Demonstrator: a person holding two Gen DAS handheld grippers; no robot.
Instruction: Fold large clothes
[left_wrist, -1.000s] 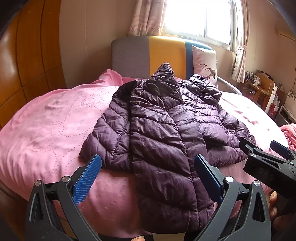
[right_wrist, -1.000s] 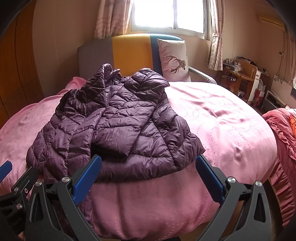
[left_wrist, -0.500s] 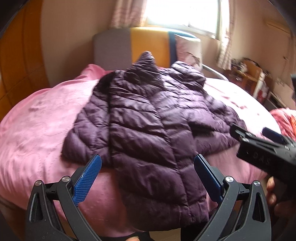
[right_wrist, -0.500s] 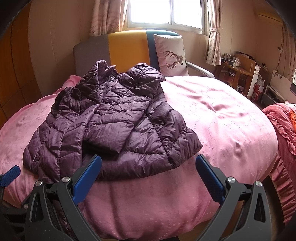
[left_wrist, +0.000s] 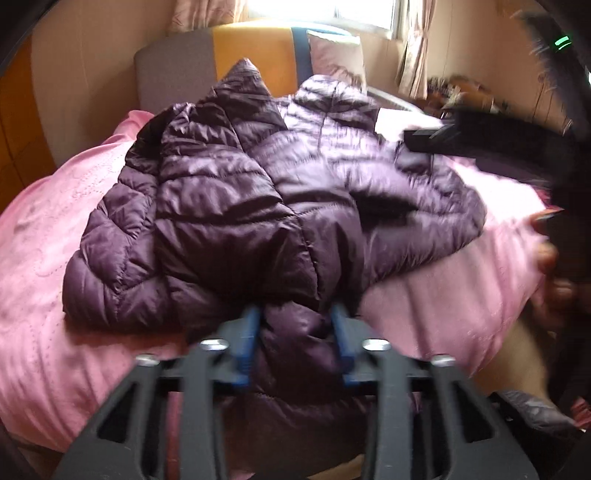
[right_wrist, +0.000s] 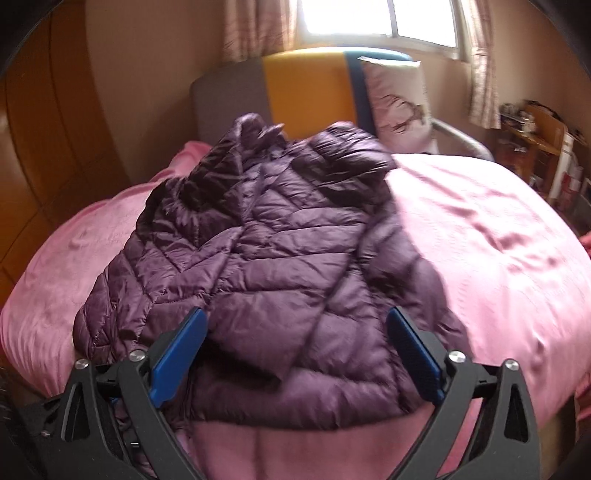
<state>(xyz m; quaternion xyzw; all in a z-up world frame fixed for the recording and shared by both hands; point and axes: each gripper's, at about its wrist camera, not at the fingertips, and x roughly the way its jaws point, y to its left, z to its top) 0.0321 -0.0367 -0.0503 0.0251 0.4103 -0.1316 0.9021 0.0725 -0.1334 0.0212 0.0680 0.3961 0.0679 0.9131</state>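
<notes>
My left gripper (left_wrist: 295, 332), just closing, pinches the jacket (left_wrist: 258, 206) at its near hem to lift a fold, while my right gripper (right_wrist: 295, 354) hangs wide over the same hem.

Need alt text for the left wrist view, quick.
The left gripper, its jaws just closing, pinches the near hem of a dark purple puffer jacket spread on a pink bed. The right gripper blurs past at right.

We see a dark purple quilted puffer jacket (left_wrist: 236, 206) lying rumpled on the pink bedspread (left_wrist: 55, 258), hood end toward the headboard (its shiny fabric catches the window light). Its near hem hangs over the bed's front edge, one panel is folded across the middle, and a sleeve spreads rightward.
</notes>
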